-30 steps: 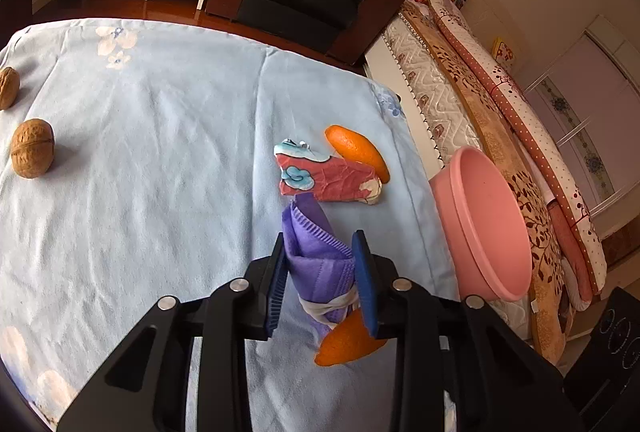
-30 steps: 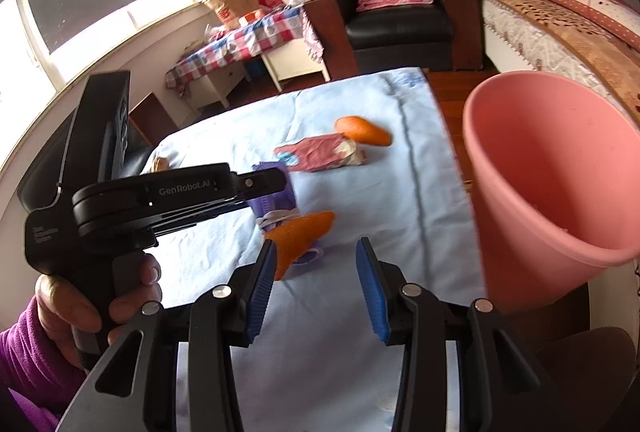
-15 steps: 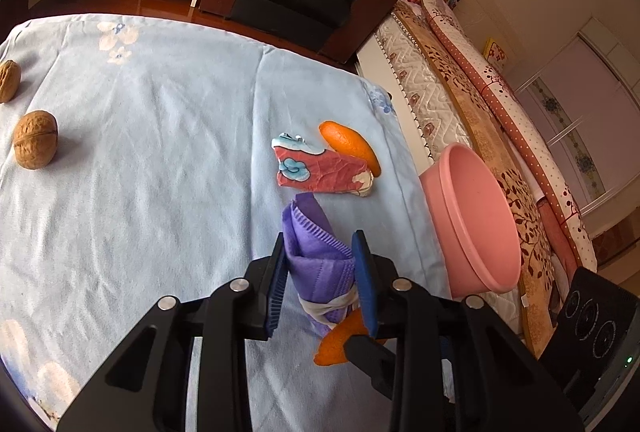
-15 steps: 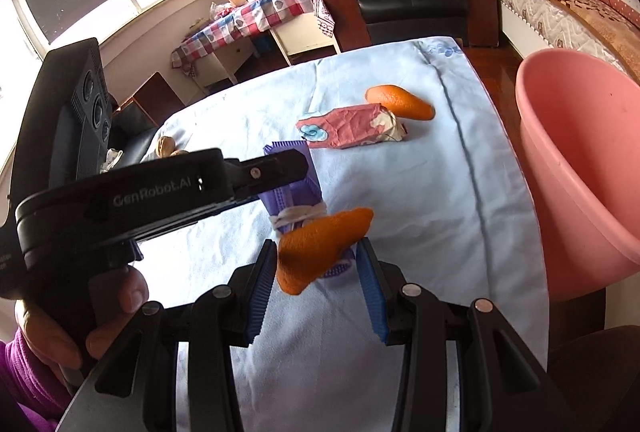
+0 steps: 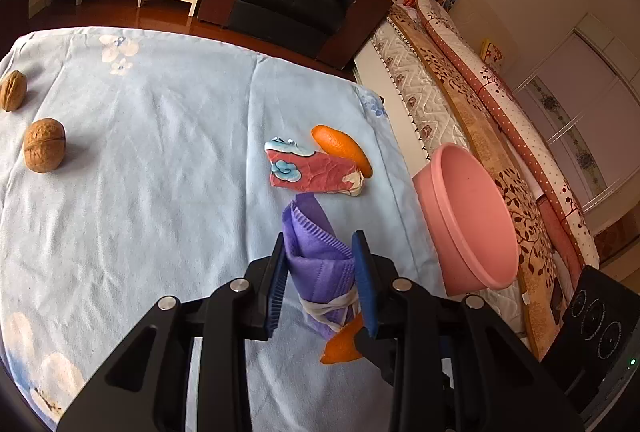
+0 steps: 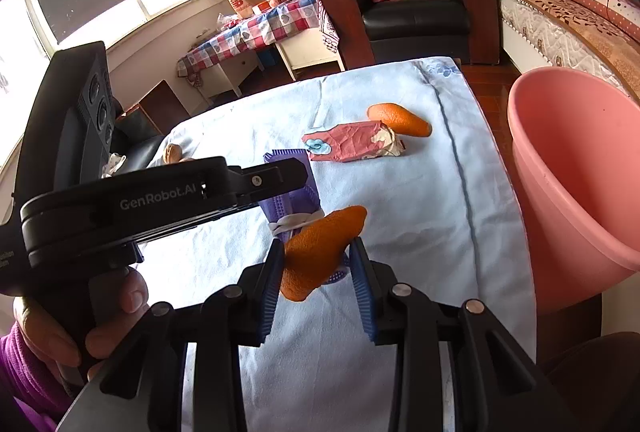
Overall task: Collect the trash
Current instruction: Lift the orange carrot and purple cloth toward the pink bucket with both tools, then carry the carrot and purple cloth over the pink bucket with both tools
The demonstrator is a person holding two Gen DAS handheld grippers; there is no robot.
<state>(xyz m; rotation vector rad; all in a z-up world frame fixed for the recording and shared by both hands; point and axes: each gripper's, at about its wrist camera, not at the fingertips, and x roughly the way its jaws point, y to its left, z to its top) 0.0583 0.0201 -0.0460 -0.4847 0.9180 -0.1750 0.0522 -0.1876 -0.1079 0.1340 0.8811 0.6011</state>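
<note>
My left gripper (image 5: 318, 246) is shut on a folded purple face mask (image 5: 308, 224) bound with a white elastic, held just over the light blue tablecloth (image 5: 160, 192). An orange peel (image 6: 320, 244) lies against the mask's near end. The jaws of my right gripper (image 6: 318, 254) are closing on it, and both blue pads touch its sides. In the right wrist view the left gripper (image 6: 296, 184) crosses from the left with the mask (image 6: 294, 200) in it. A pink basin (image 6: 572, 172) stands off the table's right edge.
A second orange peel (image 5: 340, 150) and a crumpled red wrapper (image 5: 316, 172) lie beyond the mask. Two walnuts (image 5: 44, 144) sit at the far left. A person's hand (image 6: 60, 332) holds the left gripper. A bed and a black armchair stand behind the table.
My right gripper moved forward until the orange peel came between its jaws, which then narrowed onto it. The left gripper kept still with the mask.
</note>
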